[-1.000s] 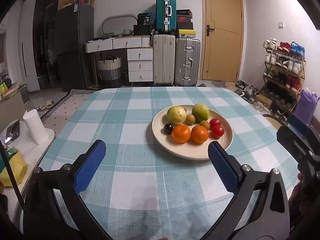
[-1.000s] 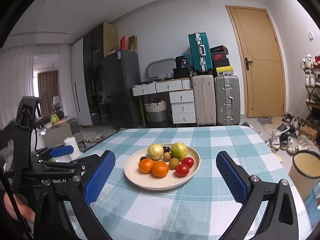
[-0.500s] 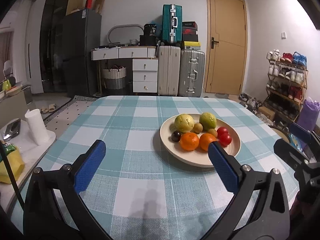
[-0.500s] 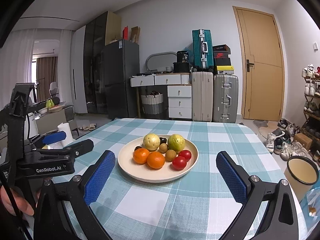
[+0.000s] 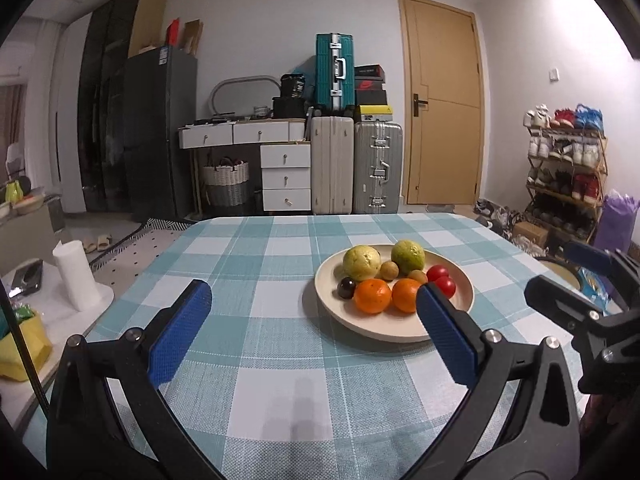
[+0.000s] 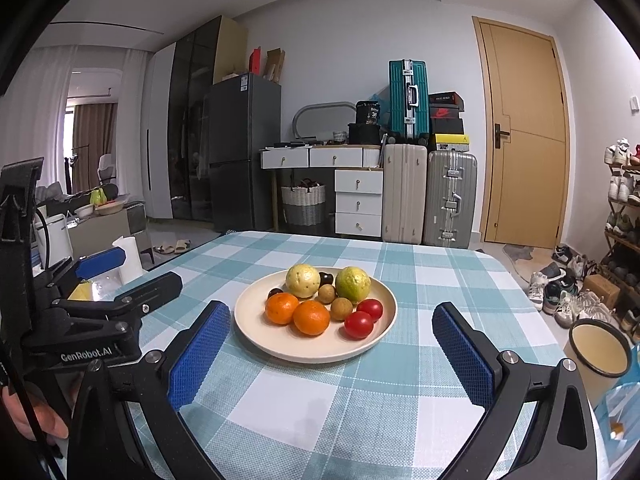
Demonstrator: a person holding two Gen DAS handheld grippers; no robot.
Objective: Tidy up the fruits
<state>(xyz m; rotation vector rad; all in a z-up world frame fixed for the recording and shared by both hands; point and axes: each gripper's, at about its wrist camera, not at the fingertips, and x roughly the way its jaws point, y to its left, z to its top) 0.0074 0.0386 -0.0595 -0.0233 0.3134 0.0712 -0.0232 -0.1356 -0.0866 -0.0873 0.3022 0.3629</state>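
Since a second ago both cameras have tilted up and drawn back: the plate (image 6: pixel 256 338) sits lower and nearer in each view, more wall and ceiling show, and nothing on the plate has shifted. Contents, one cream plate, resting on the checked tabletop (image 6: pixel 424 276) toward its right half: two oranges (image 6: pixel 311 317) at the front touching each other, two red tomatoes (image 6: pixel 359 324) at front right, two small brown round fruits (image 6: pixel 341 309) in the middle, a yellow guava (image 6: pixel 303 279) and a green guava (image 6: pixel 353 283) at the rear, dark plums (image 6: pixel 325 279) tucked between and beside them. Fruits lie grouped by kind, like beside like, which suggests the sorting is complete or nearly so. Left hand-held gripper (image 5: pixel 314 328): jaws spread wide, empty, held above the tabletop short of the plate. Right hand-held gripper (image 6: pixel 332 354): jaws likewise wide apart, empty, framing the plate from the near side without touching it. Neither reaches for a fruit; the raised, withdrawn pose reads as standing off. Beyond: paper roll (image 5: pixel 76 276) on a side surface at left, suitcases (image 6: pixel 408 192), a door.
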